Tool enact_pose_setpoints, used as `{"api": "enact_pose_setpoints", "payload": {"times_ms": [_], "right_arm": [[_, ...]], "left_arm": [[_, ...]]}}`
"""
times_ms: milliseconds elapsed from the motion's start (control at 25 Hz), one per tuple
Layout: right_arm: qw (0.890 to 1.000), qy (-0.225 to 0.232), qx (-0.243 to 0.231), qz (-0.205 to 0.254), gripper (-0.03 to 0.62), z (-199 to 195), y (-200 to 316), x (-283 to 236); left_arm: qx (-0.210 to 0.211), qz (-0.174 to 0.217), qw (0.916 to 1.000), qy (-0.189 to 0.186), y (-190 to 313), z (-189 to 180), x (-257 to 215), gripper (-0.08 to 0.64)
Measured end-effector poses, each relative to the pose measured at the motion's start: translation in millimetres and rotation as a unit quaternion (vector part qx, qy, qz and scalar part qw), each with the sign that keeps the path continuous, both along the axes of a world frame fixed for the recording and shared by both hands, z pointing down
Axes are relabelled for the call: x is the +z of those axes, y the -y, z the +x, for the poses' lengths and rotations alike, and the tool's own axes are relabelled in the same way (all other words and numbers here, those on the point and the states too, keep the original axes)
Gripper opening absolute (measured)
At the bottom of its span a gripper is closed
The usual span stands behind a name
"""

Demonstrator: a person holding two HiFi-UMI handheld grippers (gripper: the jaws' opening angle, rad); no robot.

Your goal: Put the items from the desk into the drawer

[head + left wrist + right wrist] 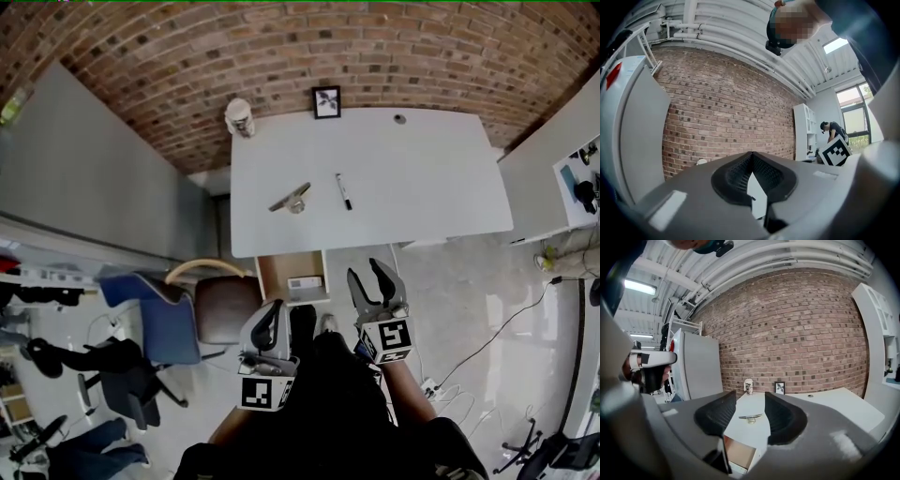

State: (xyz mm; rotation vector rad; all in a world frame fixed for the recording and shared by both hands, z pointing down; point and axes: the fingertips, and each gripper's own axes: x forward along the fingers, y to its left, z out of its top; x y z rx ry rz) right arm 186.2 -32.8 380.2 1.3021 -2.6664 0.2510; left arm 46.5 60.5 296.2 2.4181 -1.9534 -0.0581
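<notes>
Claws first: the right claw point(372, 281) stands spread with nothing between its jaws, and the left claw point(274, 317) has its jaws pressed together, also empty. Neither touches any object.

By size, the white desk point(422, 187) stands against the brick wall, with most of its top bare. Under its front edge, toward the left corner, the drawer point(272, 277) is pulled out. This is presumably so that it can take things from above, and a small white box point(305, 282) already lies inside it. A small metal piece point(292, 199), perhaps a clip, and a black marker point(344, 190) lie on the top behind the drawer, apart from each other. A picture frame point(326, 101) and a pale figurine point(240, 116) sit at the back edge; whether they belong to the task cannot be told.

Both hands hold the claws low in front of the body, short of the desk. The right one is further forward, just beside the drawer, and tips slightly downward. Its own view frames the metal piece between the jaws, well off, so it seems lined up for that pickup. The left one points level and looks parked.
</notes>
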Motion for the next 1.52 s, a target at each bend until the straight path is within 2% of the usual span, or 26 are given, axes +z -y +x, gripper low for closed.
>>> {"api": "enact_pose_setpoints", "payload": {"times_ms": [320, 760, 960, 1320, 1520], "right_arm": [[0.999, -0.031, 0.013, -0.024, 0.19, -9, 49, 26], [0.993, -0.06, 0.029, -0.093, 0.19, -21, 134, 105], [0.988, -0.075, 0.048, -0.129, 0.19, -17, 169, 150], [0.976, -0.101, 0.051, -0.188, 0.19, -24, 210, 221], [0.966, -0.123, 0.058, -0.221, 0.189, -24, 226, 263]], "left_arm": [[0.018, -0.006, 0.9994, -0.027, 47, -8, 12, 0.019], [0.055, -0.026, 0.9978, -0.027, 110, -14, 35, 0.018], [0.056, -0.042, 0.9967, -0.04, 135, -21, 50, 0.02], [0.044, -0.066, 0.9957, -0.048, 186, -46, 81, 0.019], [0.045, -0.081, 0.9944, -0.051, 207, -50, 99, 0.02]]}}
